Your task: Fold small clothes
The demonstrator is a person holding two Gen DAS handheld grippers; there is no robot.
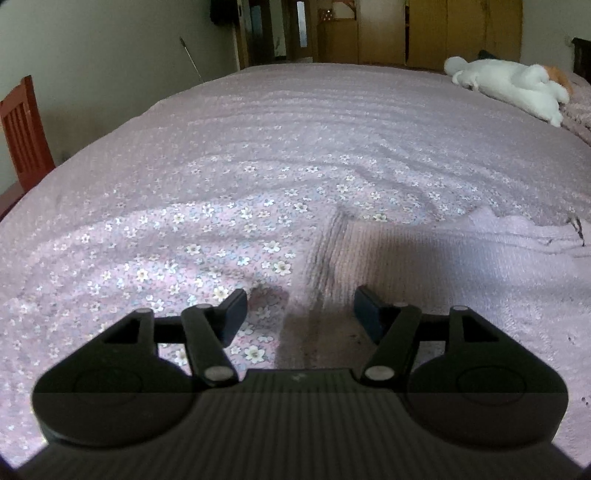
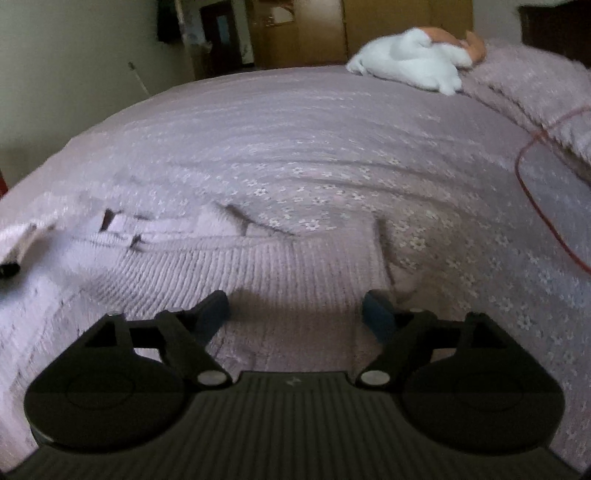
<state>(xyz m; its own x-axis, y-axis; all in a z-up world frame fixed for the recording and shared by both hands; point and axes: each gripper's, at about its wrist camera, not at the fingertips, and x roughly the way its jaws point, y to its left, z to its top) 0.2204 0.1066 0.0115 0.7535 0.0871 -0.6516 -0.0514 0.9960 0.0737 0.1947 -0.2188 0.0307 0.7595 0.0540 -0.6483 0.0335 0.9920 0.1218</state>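
1. Spread in front of you is a wide bed under a pink bedspread printed with small white flowers [image 1: 229, 206], reaching far back to wooden wardrobe doors [image 1: 436, 29]; nothing here acts as a container.
2. Your task item, a pale lilac ribbed knit garment [image 1: 443, 266], lies flat on the near part of the bed, right of centre in the left wrist view and spread left to centre in the right wrist view [image 2: 229, 266].
3. Your left gripper [image 1: 300, 308] has its jaws wide apart, holding nothing, straddling the garment's ribbed left edge.
4. Your right gripper [image 2: 295, 308] is likewise spread and empty, low over the knit near its right edge.
5. Beyond the garment, the bedspread runs bare to the far side.
6. A white plush toy [image 2: 410, 62] lies at the far right, and a thin red cord [image 2: 535, 184] loops along the right side.
7. A red-brown wooden chair [image 1: 24, 133] stands off the bed's left edge.
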